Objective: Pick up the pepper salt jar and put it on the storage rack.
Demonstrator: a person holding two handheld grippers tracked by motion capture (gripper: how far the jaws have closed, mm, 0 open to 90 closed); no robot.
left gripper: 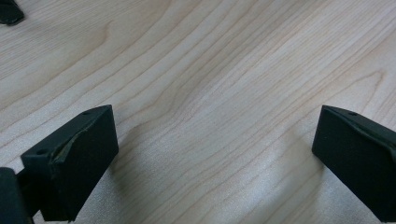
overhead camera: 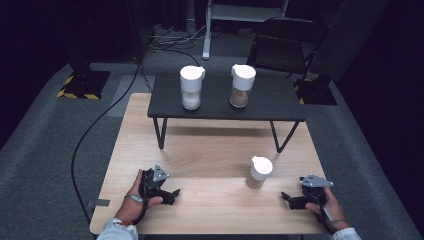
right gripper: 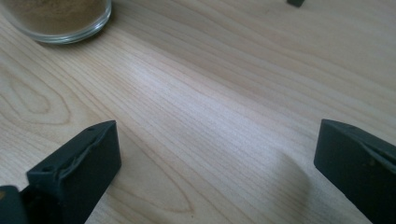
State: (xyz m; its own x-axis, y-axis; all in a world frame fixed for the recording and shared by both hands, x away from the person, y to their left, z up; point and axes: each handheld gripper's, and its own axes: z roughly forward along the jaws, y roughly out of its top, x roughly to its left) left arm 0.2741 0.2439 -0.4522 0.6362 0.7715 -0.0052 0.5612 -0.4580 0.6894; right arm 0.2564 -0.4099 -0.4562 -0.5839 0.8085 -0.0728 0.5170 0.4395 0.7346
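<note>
Wooden table (overhead camera: 210,165): jar (overhead camera: 259,172) near right hand-held gripper (overhead camera: 292,199), apart; jaws spread wide.

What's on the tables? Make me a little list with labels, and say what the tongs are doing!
jar near the tongs: jar with brown powder, white lid, upright on the wooden table
small black table: white-powder jar and brown-powder jar, both upright
left tongs: open, holding nothing, low over the wood
right tongs: open, holding nothing, beside the near jar but apart
behind: black folding chair
</note>
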